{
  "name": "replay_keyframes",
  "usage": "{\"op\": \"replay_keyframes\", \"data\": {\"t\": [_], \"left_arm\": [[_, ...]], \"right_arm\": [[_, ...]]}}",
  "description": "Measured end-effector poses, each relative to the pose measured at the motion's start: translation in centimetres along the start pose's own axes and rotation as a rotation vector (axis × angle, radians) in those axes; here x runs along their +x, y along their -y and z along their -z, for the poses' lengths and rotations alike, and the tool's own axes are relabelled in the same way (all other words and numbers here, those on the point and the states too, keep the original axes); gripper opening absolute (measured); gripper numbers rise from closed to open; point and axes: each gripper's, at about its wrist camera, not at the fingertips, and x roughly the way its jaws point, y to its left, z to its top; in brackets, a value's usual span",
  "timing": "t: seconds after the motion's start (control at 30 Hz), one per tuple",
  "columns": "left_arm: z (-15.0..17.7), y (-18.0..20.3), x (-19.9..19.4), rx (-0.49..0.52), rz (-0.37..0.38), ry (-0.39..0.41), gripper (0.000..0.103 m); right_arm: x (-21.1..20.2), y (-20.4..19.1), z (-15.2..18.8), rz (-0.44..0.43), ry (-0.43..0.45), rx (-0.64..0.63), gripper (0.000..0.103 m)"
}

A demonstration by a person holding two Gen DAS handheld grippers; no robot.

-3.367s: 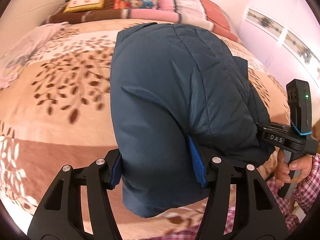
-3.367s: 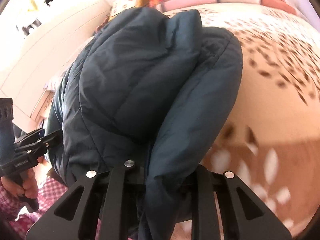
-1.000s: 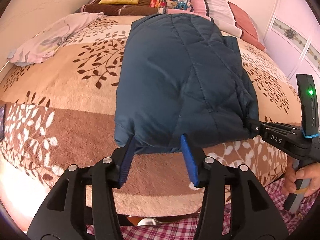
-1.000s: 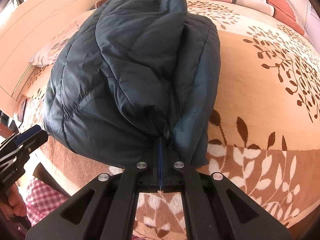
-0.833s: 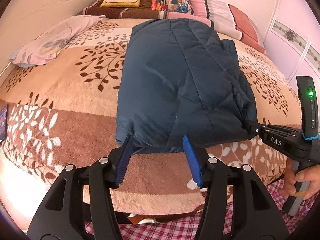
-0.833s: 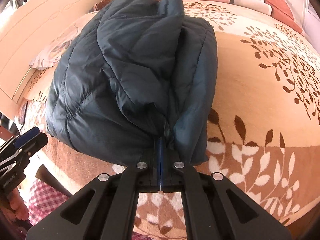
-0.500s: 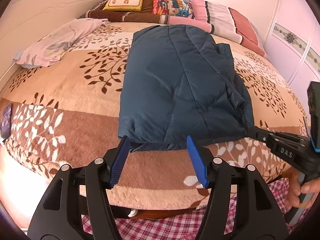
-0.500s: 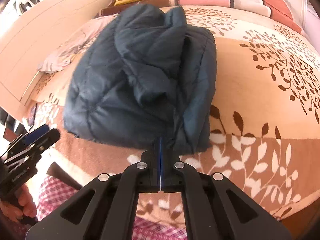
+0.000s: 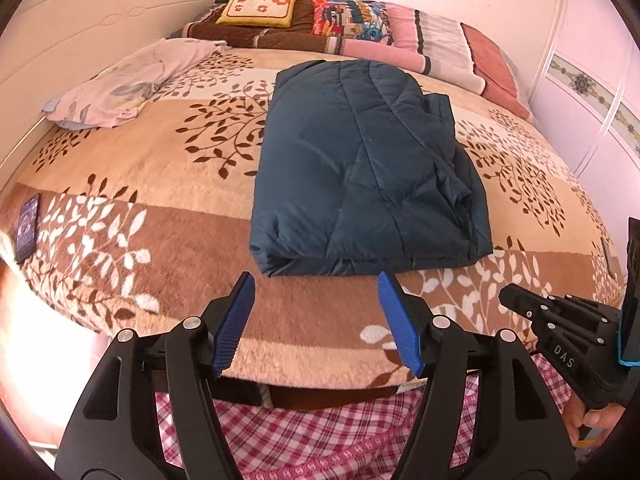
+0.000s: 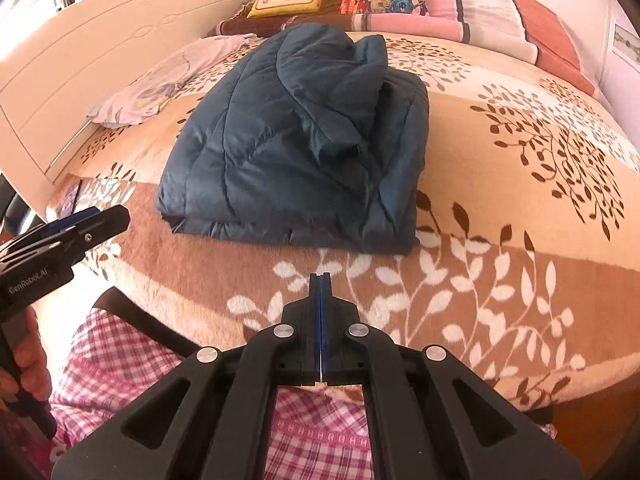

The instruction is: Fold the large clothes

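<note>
A dark blue quilted jacket lies folded in a thick rectangle on the leaf-patterned blanket; the right wrist view shows it with loose folds bunched on top. My left gripper hovers just short of the jacket's near edge, its jaws opening, with nothing between the blue pads. My right gripper is shut and empty, over the blanket a short way back from the jacket's near right corner. Each gripper shows in the other's view: the right gripper, the left gripper.
A phone lies near the bed's left edge. A pale floral cloth and several pillows sit at the far end. A white headboard panel runs along the left, wardrobe doors on the right. Checked trousers are below.
The jacket, held up by both grippers earlier, now lies on the bed. Both grippers have drawn back from its near edge and risen; the left jaws have widened.
</note>
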Motion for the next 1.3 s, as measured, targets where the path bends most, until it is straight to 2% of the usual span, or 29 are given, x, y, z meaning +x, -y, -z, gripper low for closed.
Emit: {"op": "replay_keyframes", "data": {"t": [0.4,1.3], "left_arm": [[1.2,0.3,-1.1,0.000,-0.041,-0.002,0.063],[1.8,0.7,-0.4,0.005,-0.043,-0.031,0.063]], "right_arm": [[-0.6,0.0,1.2,-0.001,-0.006,0.010,0.001],[0.1,0.2,1.9,-0.010,-0.045,0.025,0.001]]}}
